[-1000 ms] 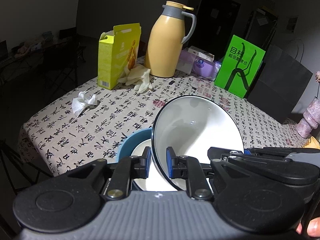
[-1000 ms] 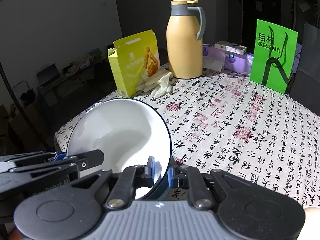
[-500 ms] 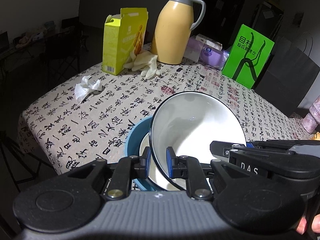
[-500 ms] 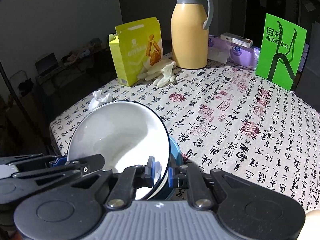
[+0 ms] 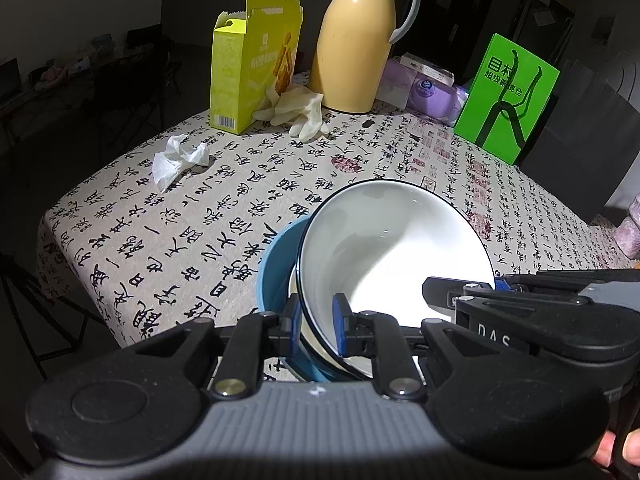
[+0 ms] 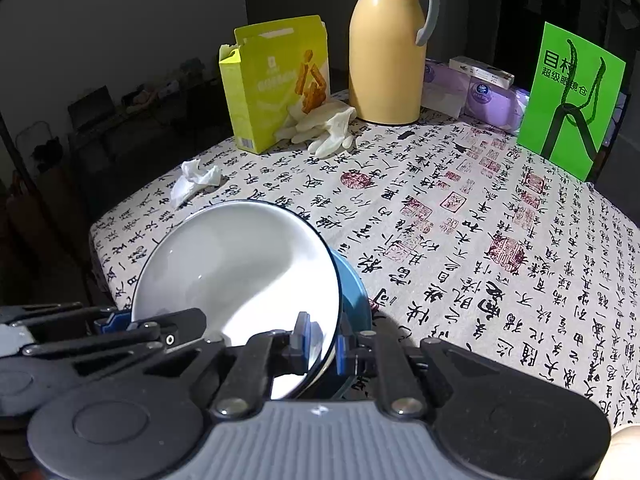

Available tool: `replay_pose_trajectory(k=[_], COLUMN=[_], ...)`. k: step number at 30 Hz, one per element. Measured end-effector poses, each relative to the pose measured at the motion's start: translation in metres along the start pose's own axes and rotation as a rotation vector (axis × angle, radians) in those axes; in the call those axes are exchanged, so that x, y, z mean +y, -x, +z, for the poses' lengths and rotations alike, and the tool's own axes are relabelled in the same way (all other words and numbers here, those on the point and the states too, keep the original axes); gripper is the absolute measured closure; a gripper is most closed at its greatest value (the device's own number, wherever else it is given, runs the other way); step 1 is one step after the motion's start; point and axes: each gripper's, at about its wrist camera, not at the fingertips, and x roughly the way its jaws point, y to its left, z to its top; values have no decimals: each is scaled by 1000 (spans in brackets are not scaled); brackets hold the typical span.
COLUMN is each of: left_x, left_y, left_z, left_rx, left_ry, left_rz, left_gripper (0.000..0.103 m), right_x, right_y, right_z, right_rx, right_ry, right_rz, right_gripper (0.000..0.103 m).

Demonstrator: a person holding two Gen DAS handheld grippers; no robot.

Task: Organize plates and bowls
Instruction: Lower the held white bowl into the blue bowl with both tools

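Both grippers, left gripper (image 5: 317, 322) and right gripper (image 6: 322, 340), point steeply downward, fingers nearly closed, side by side.

room: dim | walls (image 6: 120, 20): dark | table (image 5: 120, 248): calligraphy-print cloth, lit

A white bowl (image 5: 384, 248) with a thin dark rim sat tilted inside a blue bowl (image 5: 276, 272), above another white dish, on the bench (image 5: 160, 232).
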Motion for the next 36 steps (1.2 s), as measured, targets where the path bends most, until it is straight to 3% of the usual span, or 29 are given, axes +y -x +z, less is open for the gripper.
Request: replay_pose_trajectory(k=[10, 36], left_x=[-2, -2], left_y=[0, -1], left_z=[-1, 0], left_rx=[-9, -7], left_ry=[-20, -17], left_rz=[27, 13], left_gripper=[87, 88], right_x=[0, -11], right_y=[-4, 5], right_z=[0, 4], right_rx=[12, 14], right_ry=[4, -73], right_rz=[7, 42], right_gripper=[90, 90])
